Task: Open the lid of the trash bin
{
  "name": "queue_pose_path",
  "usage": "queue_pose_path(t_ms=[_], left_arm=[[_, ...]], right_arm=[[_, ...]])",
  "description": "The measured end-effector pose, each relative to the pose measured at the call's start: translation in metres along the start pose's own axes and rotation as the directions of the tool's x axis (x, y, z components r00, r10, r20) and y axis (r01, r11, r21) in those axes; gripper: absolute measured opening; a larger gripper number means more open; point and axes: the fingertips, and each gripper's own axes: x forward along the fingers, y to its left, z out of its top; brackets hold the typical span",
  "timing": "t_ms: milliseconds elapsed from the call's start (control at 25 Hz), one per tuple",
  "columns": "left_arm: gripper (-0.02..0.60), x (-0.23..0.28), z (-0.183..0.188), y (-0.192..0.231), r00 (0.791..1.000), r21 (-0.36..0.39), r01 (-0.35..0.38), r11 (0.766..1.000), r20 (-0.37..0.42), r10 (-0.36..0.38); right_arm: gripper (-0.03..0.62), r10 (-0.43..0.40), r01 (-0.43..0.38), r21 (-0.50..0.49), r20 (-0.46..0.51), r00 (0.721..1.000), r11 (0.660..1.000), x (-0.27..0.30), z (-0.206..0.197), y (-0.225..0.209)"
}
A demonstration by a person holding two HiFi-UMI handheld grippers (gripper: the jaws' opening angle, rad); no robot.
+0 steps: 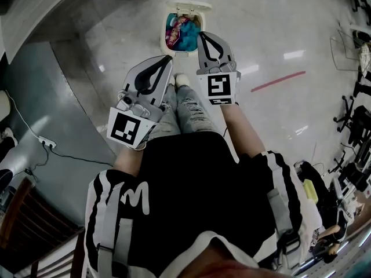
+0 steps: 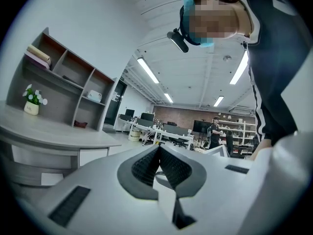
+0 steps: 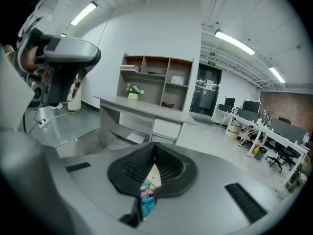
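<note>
White plastic trash bin (image 1: 164, 39) is standing open on the glossy pale floor (image 1: 278, 16), with both tongs pinched closed and empty.

The bin's white flip lid (image 1: 186, 7) is leaning back at the bin's far side, baring blue and pink rubbish (image 1: 181, 30) inside. In the head view the grey right tongs (image 1: 202, 37) are lying across the bin's right rim, their tips pressing together on nothing; the right gripper view is showing the rubbish below those tips. The grey left tongs (image 1: 168, 61) are hanging just short of the bin's near left corner, their tips likewise meeting with nothing between. A pale shoe (image 1: 181, 80) is resting near the bin's front.
</note>
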Motion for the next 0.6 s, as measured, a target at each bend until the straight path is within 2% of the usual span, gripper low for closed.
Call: queue_pose_path(t_ms=[600], left_arm=[[0.002,0.004,0.034,-0.005,1.000,0.054,0.005,0.999,0.022,-0.007]], right_arm=[[0.011,0.018,-0.024,0.047,0.136,0.991,0.999,-0.040,0.063,-0.005]])
